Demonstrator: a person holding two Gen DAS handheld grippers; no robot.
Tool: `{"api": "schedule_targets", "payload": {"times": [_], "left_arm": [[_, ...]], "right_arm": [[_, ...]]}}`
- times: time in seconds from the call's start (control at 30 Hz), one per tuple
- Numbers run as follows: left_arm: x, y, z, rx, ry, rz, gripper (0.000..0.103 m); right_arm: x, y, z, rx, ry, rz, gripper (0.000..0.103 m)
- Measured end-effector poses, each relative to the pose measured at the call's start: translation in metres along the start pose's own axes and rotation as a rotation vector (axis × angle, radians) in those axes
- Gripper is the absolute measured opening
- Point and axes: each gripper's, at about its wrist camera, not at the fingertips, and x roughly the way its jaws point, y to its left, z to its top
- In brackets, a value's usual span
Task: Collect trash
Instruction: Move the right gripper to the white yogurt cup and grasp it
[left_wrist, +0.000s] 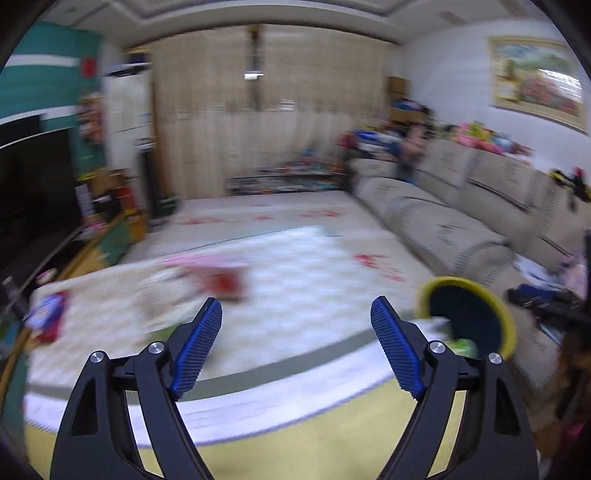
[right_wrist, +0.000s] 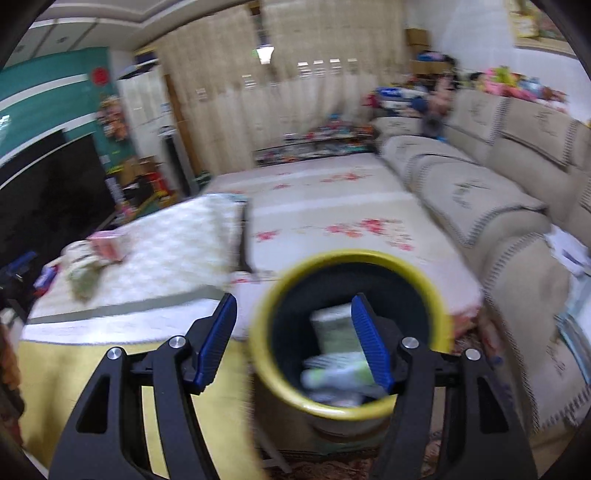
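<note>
Yellow-rimmed bin (right_wrist: 351, 332) is sitting beside the desk (right_wrist: 155, 258), wrappers (right_wrist: 340, 354) inside — light, crumply. Right gripper (right_wrist: 295, 328) jaws are straddling its rim, not visibly pressing; left gripper (left_wrist: 295, 325) is gaping empty.

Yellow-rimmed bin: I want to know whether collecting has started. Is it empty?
Not empty. The right wrist view shows pale, greenish wrappers lying inside the bin.

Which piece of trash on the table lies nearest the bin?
The crumpled greenish wrapper lies nearest the yellow-rimmed bin; the pink box sits just behind it, and the blue packet lies at the table's far left edge.
</note>
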Motion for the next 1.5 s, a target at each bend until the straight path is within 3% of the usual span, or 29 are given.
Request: {"api": "schedule_targets", "payload": {"times": [0.23, 0.43, 0.67, 0.83, 1.0, 1.17, 1.5], "left_arm": [[0.004, 0.129, -0.034, -0.109, -0.011, 0.276, 0.082], [0.01, 0.193, -0.057, -0.18, -0.016, 0.403, 0.082], [0.009, 0.205, -0.062, -0.2, -0.025, 0.432, 0.083], [0.0, 0.194, -0.063, -0.194, -0.037, 0.417, 0.084], [-0.001, 0.189, -0.063, -0.183, -0.037, 0.407, 0.085], [-0.002, 0.188, -0.061, -0.185, -0.036, 0.395, 0.086], [-0.002, 0.182, -0.061, -0.169, -0.036, 0.376, 0.086]], "right_arm": [[0.036, 0.108, 0.025, -0.116, 0.04, 0.163, 0.061], [0.068, 0.211, 0.031, -0.242, 0.069, 0.285, 0.061], [0.113, 0.299, 0.039, -0.363, 0.111, 0.377, 0.064], [0.154, 0.337, 0.047, -0.435, 0.158, 0.362, 0.07], [0.185, 0.354, 0.045, -0.46, 0.226, 0.361, 0.07], [0.199, 0.368, 0.041, -0.509, 0.215, 0.309, 0.079], [0.223, 0.379, 0.034, -0.54, 0.256, 0.261, 0.079]]}}
